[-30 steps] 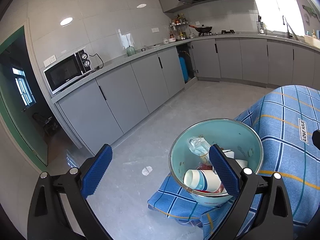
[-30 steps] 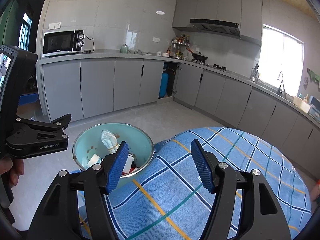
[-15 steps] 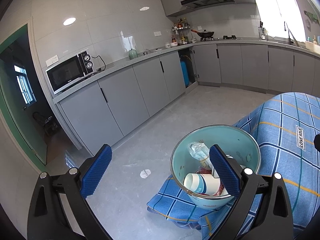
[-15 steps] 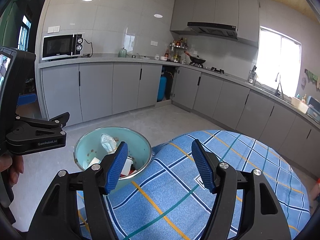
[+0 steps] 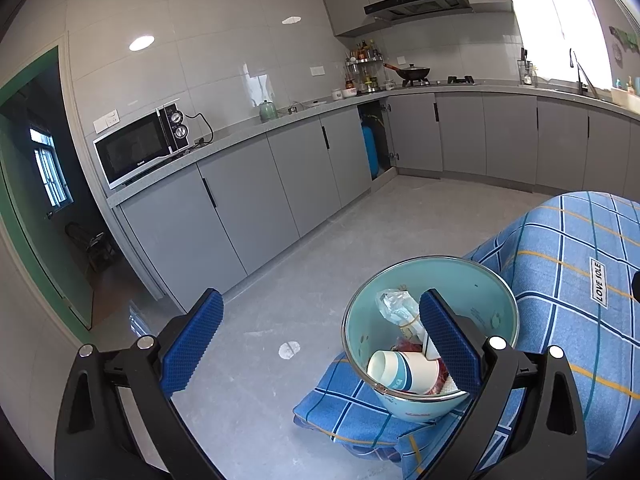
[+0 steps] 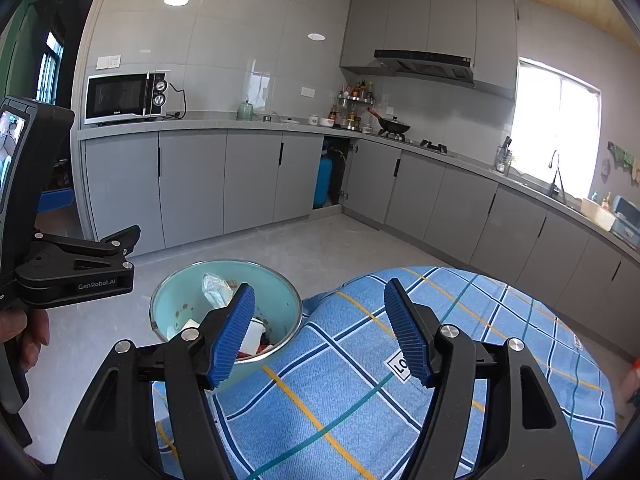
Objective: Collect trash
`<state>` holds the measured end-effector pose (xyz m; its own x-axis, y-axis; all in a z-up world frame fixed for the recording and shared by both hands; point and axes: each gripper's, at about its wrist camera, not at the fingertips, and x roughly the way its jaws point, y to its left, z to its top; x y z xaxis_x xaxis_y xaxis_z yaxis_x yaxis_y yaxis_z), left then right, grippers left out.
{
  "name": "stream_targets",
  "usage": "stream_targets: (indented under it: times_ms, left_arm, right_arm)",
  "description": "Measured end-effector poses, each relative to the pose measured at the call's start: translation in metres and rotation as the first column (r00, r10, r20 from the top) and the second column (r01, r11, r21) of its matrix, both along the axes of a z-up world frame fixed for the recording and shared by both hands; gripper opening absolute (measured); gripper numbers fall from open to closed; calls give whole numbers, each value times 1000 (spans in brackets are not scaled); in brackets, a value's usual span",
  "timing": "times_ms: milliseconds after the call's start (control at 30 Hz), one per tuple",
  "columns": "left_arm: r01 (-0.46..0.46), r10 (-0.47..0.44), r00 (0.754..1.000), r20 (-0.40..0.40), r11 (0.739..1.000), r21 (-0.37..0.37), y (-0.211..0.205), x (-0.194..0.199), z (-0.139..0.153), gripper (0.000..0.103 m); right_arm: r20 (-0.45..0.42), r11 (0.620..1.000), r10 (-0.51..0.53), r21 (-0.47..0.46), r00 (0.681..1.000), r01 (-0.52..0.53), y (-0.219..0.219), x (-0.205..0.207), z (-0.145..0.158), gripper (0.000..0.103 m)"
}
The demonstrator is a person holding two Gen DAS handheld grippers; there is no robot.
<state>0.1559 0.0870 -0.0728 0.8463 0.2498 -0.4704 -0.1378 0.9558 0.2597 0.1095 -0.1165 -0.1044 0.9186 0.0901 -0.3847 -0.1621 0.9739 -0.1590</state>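
A pale teal enamel bowl (image 5: 480, 284) (image 6: 168, 300) stands at the corner of a table under a blue checked cloth (image 5: 560, 248) (image 6: 360, 380). Inside lie a paper cup (image 5: 400, 370), a crumpled clear plastic wrapper (image 5: 394, 306) (image 6: 214, 290), red scraps and white bits. My left gripper (image 5: 324, 344) is open, its right finger in front of the bowl, nothing between its pads. My right gripper (image 6: 320, 328) is open over the cloth, its left finger overlapping the bowl's near rim, holding nothing. The left gripper's body shows at the left of the right wrist view, held by a hand (image 6: 24, 336).
Grey kitchen cabinets (image 5: 248, 200) run along the far wall, with a microwave (image 5: 140, 148), a kettle and a wok on the stove. The concrete floor (image 5: 280, 320) lies left of the table. A green doorway (image 5: 32, 200) opens at far left.
Both views have tilted slightly upward, so the bowl and cloth sit a little lower in the frames. Both grippers stay open and empty.
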Motion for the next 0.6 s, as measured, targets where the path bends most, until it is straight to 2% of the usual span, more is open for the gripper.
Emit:
stream_targets:
  times_ms: [600]
  left_arm:
    - [6, -6, 1000, 1, 1000, -8, 0, -2, 2, 97]
  right_arm:
    - [16, 1000, -5, 8, 1000, 5, -4, -3, 4, 68]
